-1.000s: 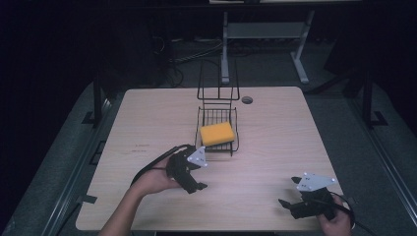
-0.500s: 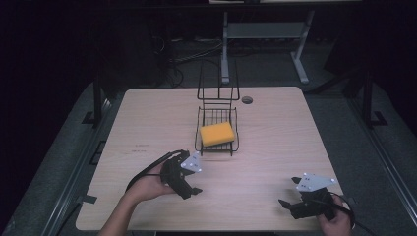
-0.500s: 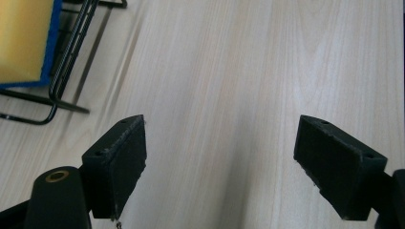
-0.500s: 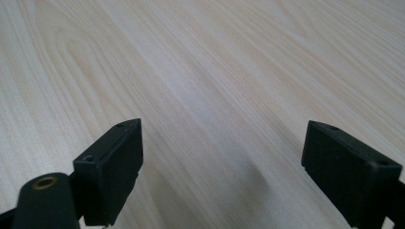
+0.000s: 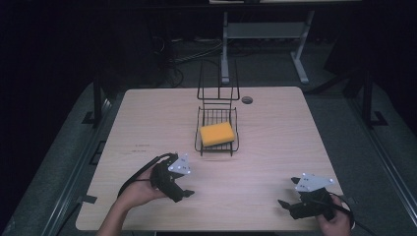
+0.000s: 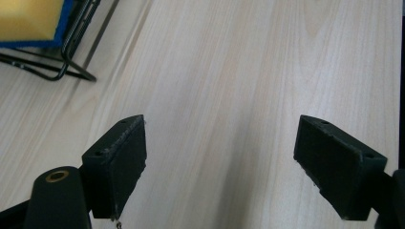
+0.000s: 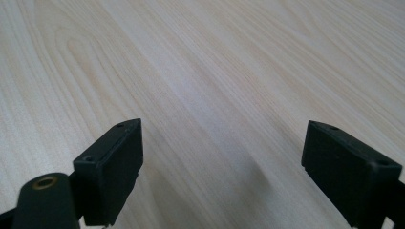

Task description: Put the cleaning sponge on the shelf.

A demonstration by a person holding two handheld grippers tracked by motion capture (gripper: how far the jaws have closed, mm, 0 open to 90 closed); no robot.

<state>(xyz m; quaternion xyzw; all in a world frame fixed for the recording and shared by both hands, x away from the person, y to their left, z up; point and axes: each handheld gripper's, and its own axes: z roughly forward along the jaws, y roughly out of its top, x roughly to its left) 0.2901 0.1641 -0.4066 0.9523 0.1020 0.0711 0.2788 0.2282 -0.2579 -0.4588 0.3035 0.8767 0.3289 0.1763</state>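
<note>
Sponge in wire rack, both hand-held grippers released

Sponge (image 5: 217,133) and wire rack (image 5: 217,147) are seen at the centre of the high view, the yellow sponge lying inside the black rack's basket, on the pale wooden table (image 5: 275,147). The left hand-held gripper (image 5: 186,193) is held low over the table in the lower left of that frame, near the rack's front edge but apart from it. Its jaws are spread wide with nothing between them, as is shown in the left gripper view (image 6: 219,167), where bare wood fills the gap. A corner of the sponge (image 6: 26,21) and the rack's wire foot (image 6: 62,62) are seen in the upper left of that view. The right hand-held gripper (image 5: 285,205) is held at the lower right of the high view, well apart from the rack. Its jaws are likewise released and empty over bare wood in the right gripper view (image 7: 222,171).
</note>
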